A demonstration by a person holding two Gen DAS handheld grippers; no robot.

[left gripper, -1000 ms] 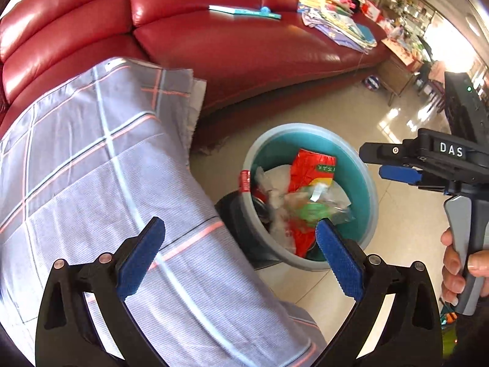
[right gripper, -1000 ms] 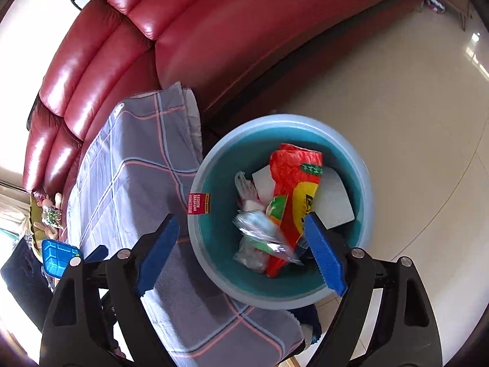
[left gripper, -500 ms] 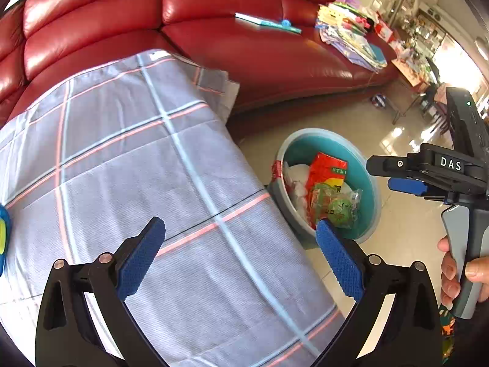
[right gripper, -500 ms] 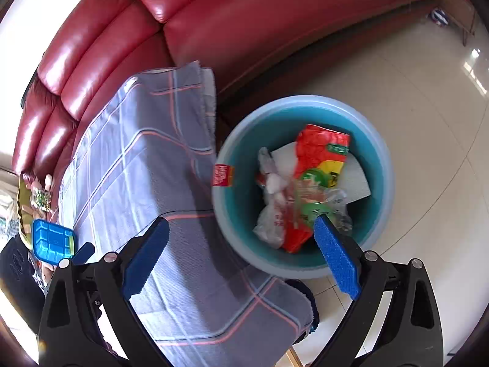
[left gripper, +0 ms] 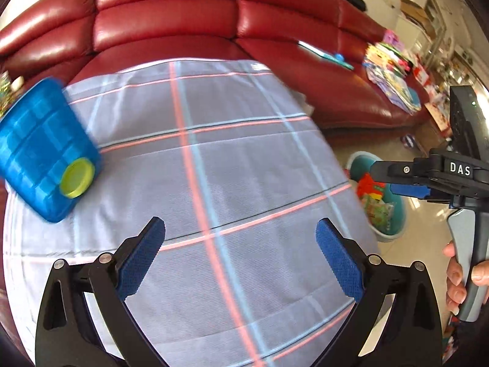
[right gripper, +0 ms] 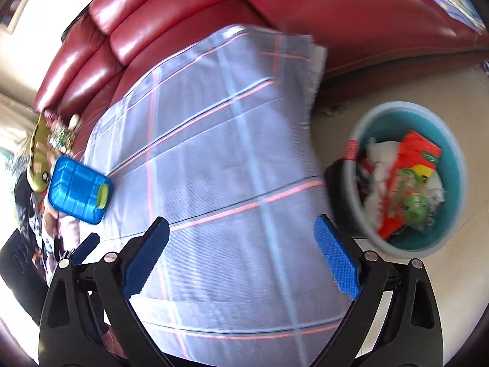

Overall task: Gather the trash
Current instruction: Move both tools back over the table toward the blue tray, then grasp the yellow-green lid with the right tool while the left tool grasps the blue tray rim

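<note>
At far left we count one blue ribbed container (left gripper: 42,150) with a yellow-green cap (left gripper: 77,178), lying on the one grey plaid cloth (left gripper: 232,165) that covers the surface in front of us. Our left gripper (left gripper: 240,258) hangs over that cloth with its blue pads spread wide and nothing between them; our right gripper (right gripper: 241,255) stands just as wide apart and equally empty. Behind the cloth runs one red leather sofa (left gripper: 189,21), carrying a heap of colourful papers (left gripper: 394,76) toward its right end. To the right, on the pale tiled floor, stands one teal bin (right gripper: 452,165), holding the collected trash, among it a red wrapper (right gripper: 412,165). The right tool's body, seen from the left camera, reads "DAS" (left gripper: 460,168), gripped by a hand (left gripper: 458,278).
</note>
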